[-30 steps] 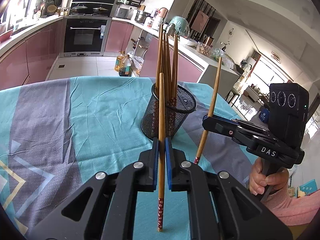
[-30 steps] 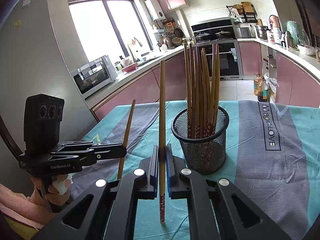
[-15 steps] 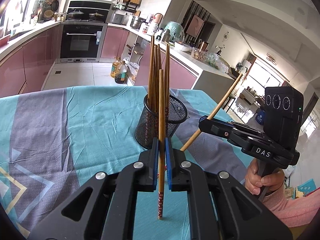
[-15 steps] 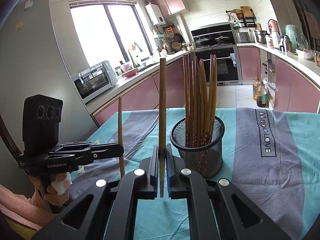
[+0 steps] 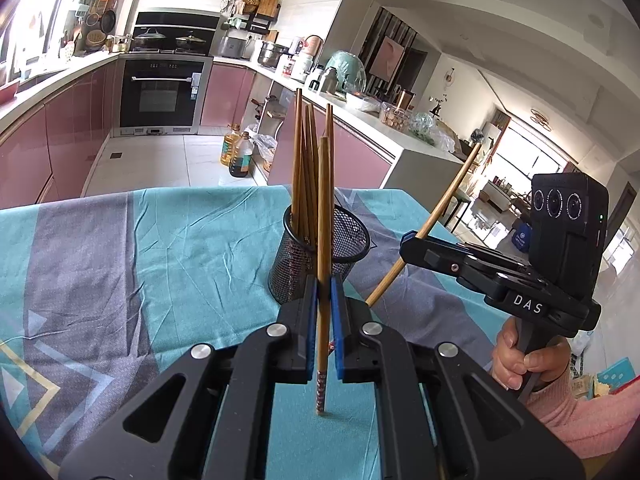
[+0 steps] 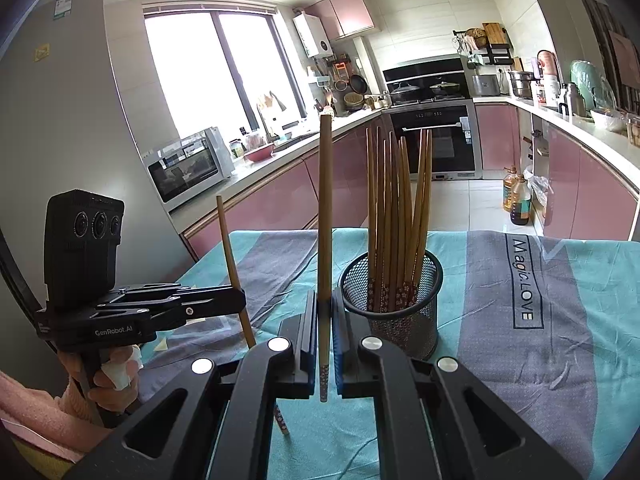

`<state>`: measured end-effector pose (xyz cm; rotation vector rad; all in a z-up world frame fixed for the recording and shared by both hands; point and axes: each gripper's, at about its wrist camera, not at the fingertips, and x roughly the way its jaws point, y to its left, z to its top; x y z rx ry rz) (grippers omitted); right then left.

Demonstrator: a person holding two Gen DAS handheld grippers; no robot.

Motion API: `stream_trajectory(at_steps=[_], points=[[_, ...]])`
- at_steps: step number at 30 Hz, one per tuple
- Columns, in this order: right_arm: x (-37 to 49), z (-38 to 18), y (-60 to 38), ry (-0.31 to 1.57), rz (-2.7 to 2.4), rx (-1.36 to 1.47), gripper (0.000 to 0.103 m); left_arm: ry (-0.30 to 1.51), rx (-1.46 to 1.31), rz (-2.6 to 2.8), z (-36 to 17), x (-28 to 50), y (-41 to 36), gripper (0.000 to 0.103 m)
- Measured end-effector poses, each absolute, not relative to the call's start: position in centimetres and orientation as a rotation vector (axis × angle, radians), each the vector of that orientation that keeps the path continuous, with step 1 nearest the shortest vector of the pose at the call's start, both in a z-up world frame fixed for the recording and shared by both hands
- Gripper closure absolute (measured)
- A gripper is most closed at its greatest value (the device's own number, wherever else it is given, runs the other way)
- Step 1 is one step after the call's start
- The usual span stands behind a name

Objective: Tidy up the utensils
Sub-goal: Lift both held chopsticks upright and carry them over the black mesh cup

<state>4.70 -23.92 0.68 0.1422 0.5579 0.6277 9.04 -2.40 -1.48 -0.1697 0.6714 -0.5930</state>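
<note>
A black mesh holder (image 5: 346, 246) (image 6: 400, 320) stands on the tablecloth with several wooden chopsticks upright in it. My left gripper (image 5: 324, 292) is shut on one wooden chopstick (image 5: 323, 216), held upright just in front of the holder with its patterned end down. My right gripper (image 6: 324, 308) is shut on another chopstick (image 6: 325, 200), upright, just left of the holder. In the left wrist view the right gripper (image 5: 412, 242) sits right of the holder and its chopstick (image 5: 444, 212) leans to the right. In the right wrist view the left gripper (image 6: 236, 300) holds its chopstick (image 6: 230, 248) to the left.
The table wears a teal and grey cloth (image 5: 120, 248) (image 6: 560, 320). A person's hands in pink sleeves (image 5: 568, 412) grip both handles. Pink kitchen cabinets, an oven (image 5: 162, 96) and oil bottles (image 6: 518, 200) on the floor lie beyond the table's far edge.
The right gripper's chopstick has tipped from near upright to a strong lean in the left wrist view. The left one's top has swung from right to left in the right wrist view. Both grips stay shut.
</note>
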Motion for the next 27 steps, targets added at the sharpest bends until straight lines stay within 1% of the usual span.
stream_trajectory(at_steps=[27], points=[[4.8,2.3,-23.9,0.515,0.617,0.109,0.097,0.602,-0.146,-0.581,0.2,8.5,-2.5,0.096]])
